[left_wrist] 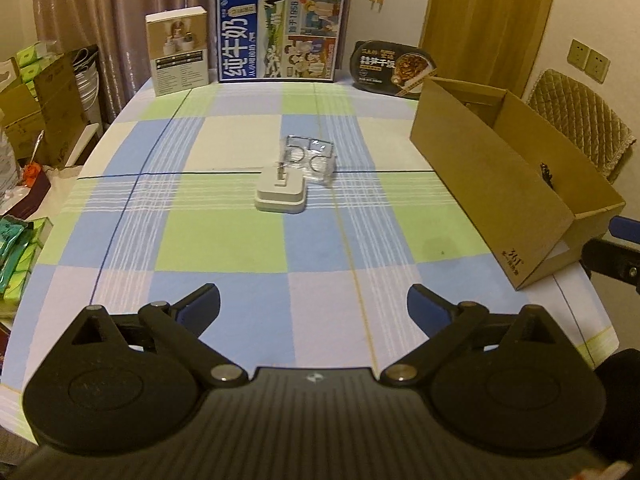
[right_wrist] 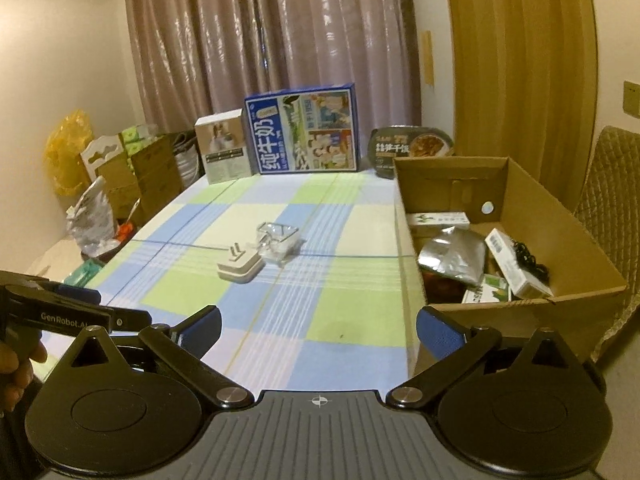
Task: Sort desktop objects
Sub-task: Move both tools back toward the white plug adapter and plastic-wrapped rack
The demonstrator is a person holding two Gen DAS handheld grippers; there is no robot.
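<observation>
Both tools are matte black. The left gripper (left_wrist: 313,306) has two round discs, angled link arms with silver pivot pins, triangular cutouts, blue-padded fingers (left_wrist: 424,306) and a ribbed centre plate bearing a small crosshair mark. The right gripper (right_wrist: 318,326) is built alike. In its view, the neighbouring tool's side reads "GenRobot.AI" in white lettering.

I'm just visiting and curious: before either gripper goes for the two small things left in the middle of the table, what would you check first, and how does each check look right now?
1. Left gripper empty, jaws wide: ok.
2. Right gripper empty, jaws wide: ok.
3. White plastic plug adapter lying free on the checked tablecloth: ok.
4. Clear plastic packet apart from the adapter: not ok, they touch.
5. Open brown cardboard box has room: ok.
6. Packet's contents: cannot tell.
</observation>
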